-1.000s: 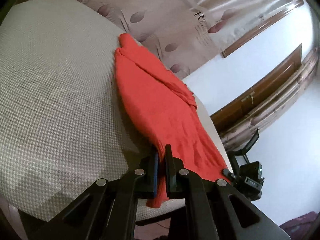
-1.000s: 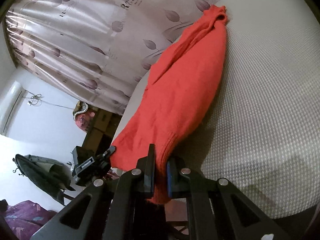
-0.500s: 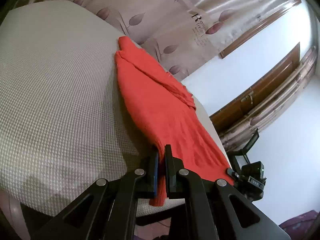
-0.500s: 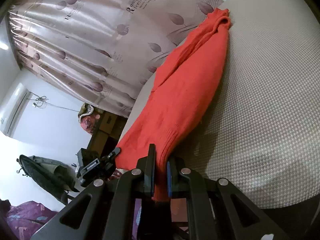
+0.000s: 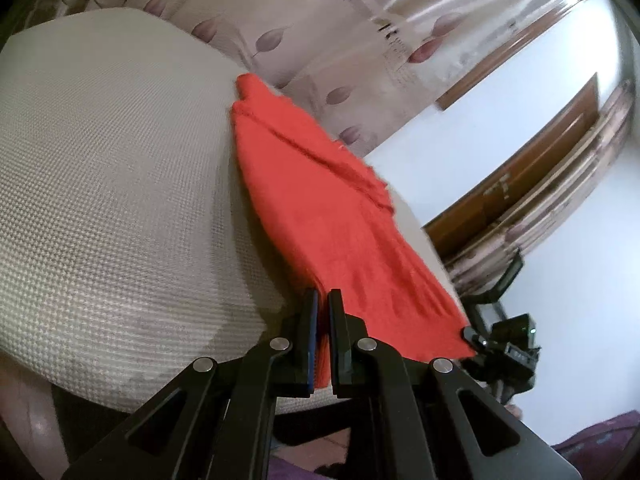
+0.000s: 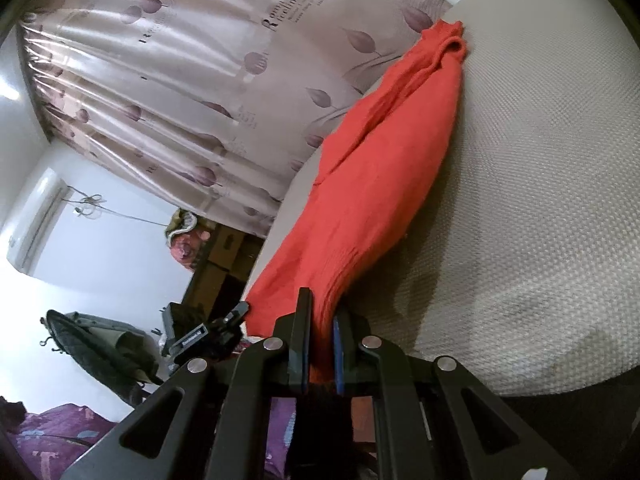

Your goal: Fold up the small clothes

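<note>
A red knit garment (image 5: 328, 208) lies stretched long across a round table with a grey woven cover (image 5: 112, 184). My left gripper (image 5: 323, 300) is shut on the garment's near hem at the table's edge. In the right wrist view the same garment (image 6: 384, 184) runs away toward the curtain over the table cover (image 6: 540, 200). My right gripper (image 6: 320, 312) is shut on the other corner of the near hem. The far end of the garment is bunched near the table's back edge. Each gripper shows at the edge of the other's view.
A leaf-patterned curtain (image 6: 180, 80) hangs behind the table. A wooden door frame (image 5: 540, 168) is at the right. A purple cloth (image 6: 52, 432) and a standing fan (image 6: 92, 340) are on the floor side. An air conditioner (image 6: 36, 220) is on the wall.
Both grippers have pulled the hem a little further back toward the table's near edge, and the garment lies more stretched. Both grips stay shut.
</note>
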`<state>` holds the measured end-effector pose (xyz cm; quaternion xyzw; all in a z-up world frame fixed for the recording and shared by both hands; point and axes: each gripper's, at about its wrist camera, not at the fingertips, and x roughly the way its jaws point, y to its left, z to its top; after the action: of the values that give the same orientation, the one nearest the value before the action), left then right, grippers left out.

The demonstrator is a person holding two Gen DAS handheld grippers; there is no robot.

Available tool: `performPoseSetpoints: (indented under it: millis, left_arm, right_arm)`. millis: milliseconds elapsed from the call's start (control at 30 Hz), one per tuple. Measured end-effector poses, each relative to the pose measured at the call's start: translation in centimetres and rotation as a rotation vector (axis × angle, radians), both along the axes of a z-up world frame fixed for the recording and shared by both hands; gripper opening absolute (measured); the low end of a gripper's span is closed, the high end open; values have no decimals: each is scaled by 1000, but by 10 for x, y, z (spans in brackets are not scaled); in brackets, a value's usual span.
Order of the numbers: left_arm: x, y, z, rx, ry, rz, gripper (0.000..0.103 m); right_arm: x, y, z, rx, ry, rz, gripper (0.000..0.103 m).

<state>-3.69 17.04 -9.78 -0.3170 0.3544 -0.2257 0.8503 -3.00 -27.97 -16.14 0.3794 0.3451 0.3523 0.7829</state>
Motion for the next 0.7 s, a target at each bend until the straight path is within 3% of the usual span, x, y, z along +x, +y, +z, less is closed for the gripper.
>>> performPoseSetpoints:
  millis: [167,233,300,367,433,533,600,667,700]
  left_arm:
    - [12,6,-19,18,86,-26,6]
    - [15,10,-26,16,118,-19,14]
    - [17,15,-30,-9,133,-18,19]
    - [20,17,-30,-18,131,-26,25]
    - [27,13,-27,-13,117,-59,46]
    - [36,1,-19,22,90,-107,67]
    - [42,-10,-14,74,68,-133,68]
    - [44,-21,-12,122,47,-166,60]
    - [46,-23,-14,117,54,-170,26]
  right_arm:
    - [5,0,-12,-78,41,-3,14]
    - [8,0,-18,-64,53,6,16]
    - [11,2,-20,-81,57,7,22]
    - [15,2,-21,-81,57,7,41]
    - [19,2,-21,-85,51,3,49]
    - [29,-1,-22,-67,57,-6,50]
    - [34,3,-21,-65,57,7,50]
    - [36,10,-20,-81,47,29,50]
    - [37,16,-20,-95,47,44,47]
